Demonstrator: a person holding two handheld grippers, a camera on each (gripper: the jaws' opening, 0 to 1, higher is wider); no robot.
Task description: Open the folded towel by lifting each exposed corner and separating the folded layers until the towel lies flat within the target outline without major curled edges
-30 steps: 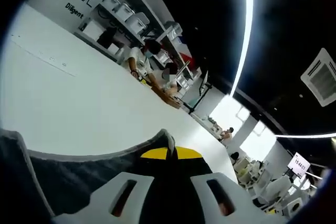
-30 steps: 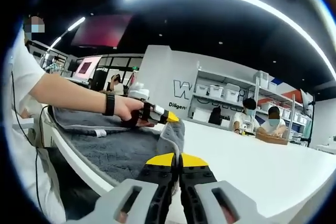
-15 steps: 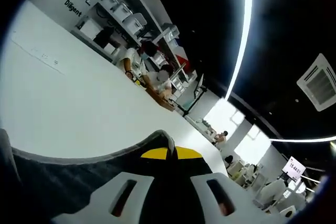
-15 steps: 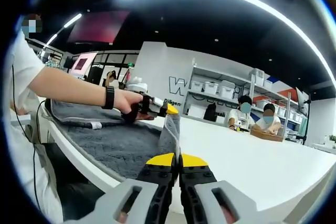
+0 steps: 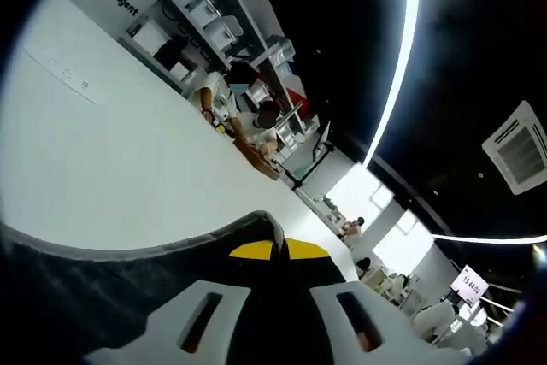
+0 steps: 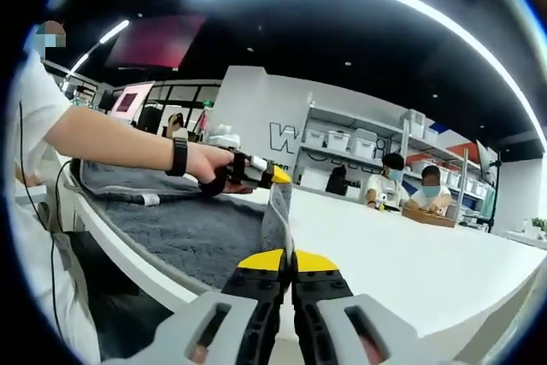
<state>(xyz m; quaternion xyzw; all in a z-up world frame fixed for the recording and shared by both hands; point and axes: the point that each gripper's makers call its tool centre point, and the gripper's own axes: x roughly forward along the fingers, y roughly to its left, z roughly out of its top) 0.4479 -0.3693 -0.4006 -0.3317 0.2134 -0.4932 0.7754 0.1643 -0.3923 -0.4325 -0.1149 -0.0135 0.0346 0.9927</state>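
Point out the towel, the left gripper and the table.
towel (image 6: pixel 192 232), right gripper view, on its grey spread surface.
left gripper (image 6: pixel 278 177), right gripper view, at its yellow tips.
table (image 6: pixel 385 254), right gripper view, on its bare white top.

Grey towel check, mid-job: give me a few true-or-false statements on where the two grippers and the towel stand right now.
1. The right gripper is shut on an edge of the grey terry towel. True.
2. The left gripper hangs open above the towel. False: its yellow-tipped jaws are shut on a towel edge, seen in the left gripper view.
3. The towel lies on a white table. True, with its near edge draping over the table's side.
4. The towel is bright red. False: it is grey.
5. In the right gripper view the person's hand holds the left gripper at the towel's far side. True.
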